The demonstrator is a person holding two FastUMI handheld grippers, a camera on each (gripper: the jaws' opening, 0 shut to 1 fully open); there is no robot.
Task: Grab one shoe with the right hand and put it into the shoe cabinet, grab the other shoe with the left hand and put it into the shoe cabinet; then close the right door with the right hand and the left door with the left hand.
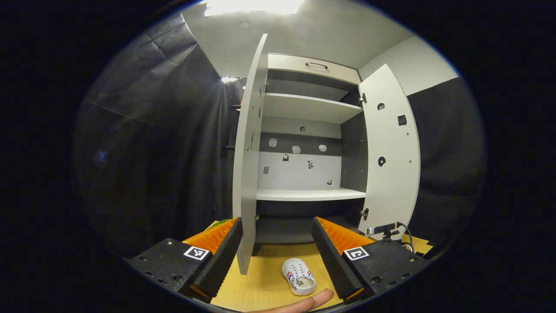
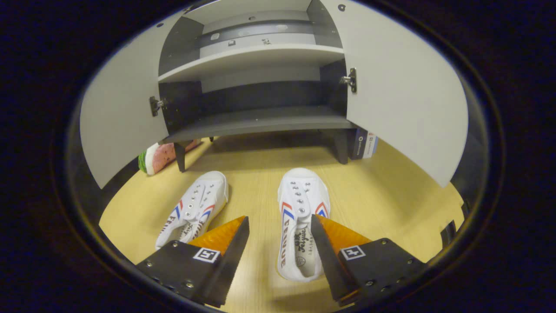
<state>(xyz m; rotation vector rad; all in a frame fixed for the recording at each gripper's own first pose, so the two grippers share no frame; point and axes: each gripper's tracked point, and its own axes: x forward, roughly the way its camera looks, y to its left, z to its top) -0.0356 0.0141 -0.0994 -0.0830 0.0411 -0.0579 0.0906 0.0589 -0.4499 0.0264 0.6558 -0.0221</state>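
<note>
Two white canvas shoes with red and blue stripes lie on the wooden floor in front of the open shoe cabinet (image 2: 260,121). In the right gripper view, one shoe (image 2: 299,217) lies toe toward the cabinet, partly between the fingers of my right gripper (image 2: 278,243), which is open above it. The other shoe (image 2: 195,208) lies to its left, outside the fingers. My left gripper (image 1: 278,256) is open and held higher, facing the cabinet shelves (image 1: 310,194). One shoe (image 1: 299,276) shows low between its fingers, far below.
Both cabinet doors stand open: left door (image 2: 117,117) and right door (image 2: 404,100). A watermelon-patterned object (image 2: 158,156) lies by the cabinet's left leg, and a box (image 2: 365,145) stands behind the right door. A fingertip (image 1: 304,302) shows at the bottom edge.
</note>
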